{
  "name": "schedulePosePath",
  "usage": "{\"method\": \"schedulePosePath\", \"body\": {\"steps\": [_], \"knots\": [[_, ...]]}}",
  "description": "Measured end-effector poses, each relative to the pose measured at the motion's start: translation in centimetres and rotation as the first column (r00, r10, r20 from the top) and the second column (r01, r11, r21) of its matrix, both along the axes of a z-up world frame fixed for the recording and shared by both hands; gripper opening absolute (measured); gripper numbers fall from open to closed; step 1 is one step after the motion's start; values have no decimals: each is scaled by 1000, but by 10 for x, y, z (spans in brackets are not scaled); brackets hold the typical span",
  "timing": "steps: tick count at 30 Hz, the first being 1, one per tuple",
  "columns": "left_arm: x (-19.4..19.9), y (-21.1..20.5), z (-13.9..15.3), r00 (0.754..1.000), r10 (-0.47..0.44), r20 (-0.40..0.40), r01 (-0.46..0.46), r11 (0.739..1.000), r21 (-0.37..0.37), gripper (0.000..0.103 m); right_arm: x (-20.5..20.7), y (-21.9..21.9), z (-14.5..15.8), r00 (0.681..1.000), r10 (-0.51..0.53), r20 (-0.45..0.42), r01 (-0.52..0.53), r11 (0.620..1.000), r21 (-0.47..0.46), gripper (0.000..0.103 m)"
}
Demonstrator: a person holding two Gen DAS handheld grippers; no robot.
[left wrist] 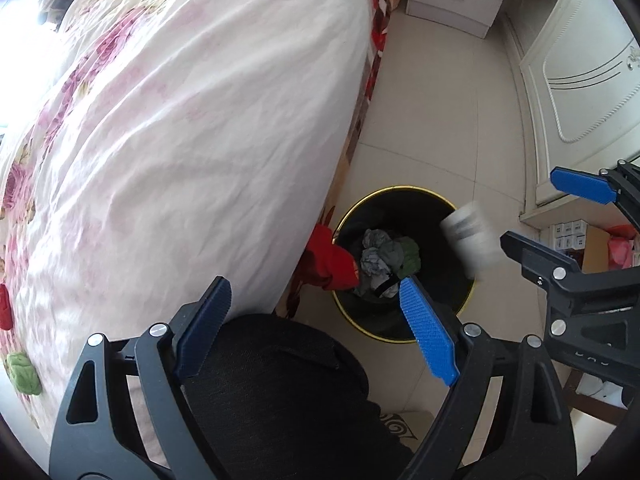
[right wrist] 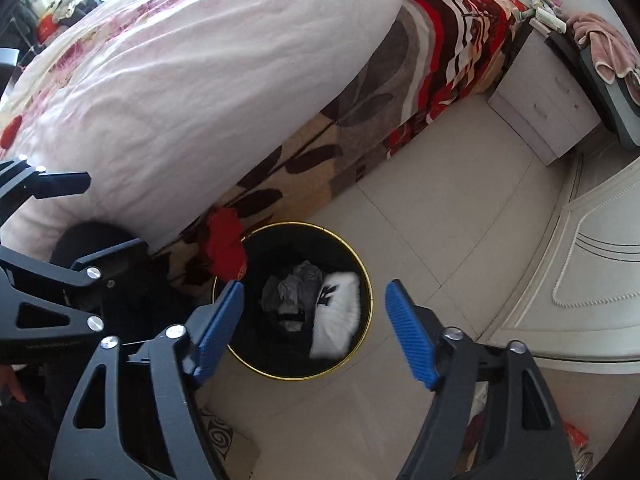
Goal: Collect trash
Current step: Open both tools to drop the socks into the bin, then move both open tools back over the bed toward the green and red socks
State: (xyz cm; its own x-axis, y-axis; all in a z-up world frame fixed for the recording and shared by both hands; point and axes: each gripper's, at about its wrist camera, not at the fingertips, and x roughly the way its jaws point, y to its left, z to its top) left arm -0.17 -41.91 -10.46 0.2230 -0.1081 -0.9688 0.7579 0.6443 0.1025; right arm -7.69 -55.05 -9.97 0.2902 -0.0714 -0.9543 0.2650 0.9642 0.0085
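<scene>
A black trash bin with a gold rim (left wrist: 408,196) (right wrist: 362,264) stands on the tiled floor beside the bed. Crumpled grey and green trash (left wrist: 384,258) (right wrist: 294,290) lies inside it. A white object (left wrist: 472,240) (right wrist: 338,320), motion-blurred, is in the air over the bin's right side, held by neither gripper. My left gripper (left wrist: 316,328) is open and empty above the bin's near side. My right gripper (right wrist: 316,330) is open and empty right over the bin; it also shows at the right of the left wrist view (left wrist: 532,212).
A bed with a floral white quilt (left wrist: 180,120) (right wrist: 180,72) fills the left. A red cloth (left wrist: 332,258) (right wrist: 224,246) hangs at the bed's corner touching the bin rim. A white nightstand (right wrist: 548,96) and a cream cabinet door (left wrist: 584,80) (right wrist: 592,260) bound the tiled floor (right wrist: 452,208).
</scene>
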Motion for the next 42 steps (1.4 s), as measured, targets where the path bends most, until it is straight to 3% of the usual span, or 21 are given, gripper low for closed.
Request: {"method": "schedulePosePath", "body": {"steps": [12,23,29,32,35,42], "knots": [[5,26,13,999,43,-15,-43,999,2,84,7,16,17,998,55,23,-55,998,-10,72],[27,78,38,980,198,9,-197,980,-31,84,39,59,46,980,178,85,-177,984,-19,75],[44,112,51,944,324,54,-323,946,-24,84,70,93,57,954,281,103,-278,960,-39,75],[56,136,58,913,404,56,-403,915,-36,85,86,108,65,935,336,114,-332,942,-53,75],[64,160,63,872,478,103,-479,877,-15,85,108,133,76,901,414,129,-408,910,-71,75],[82,220,77,791,603,99,-603,797,-35,84,154,195,92,805,575,149,-568,818,-89,79]]}}
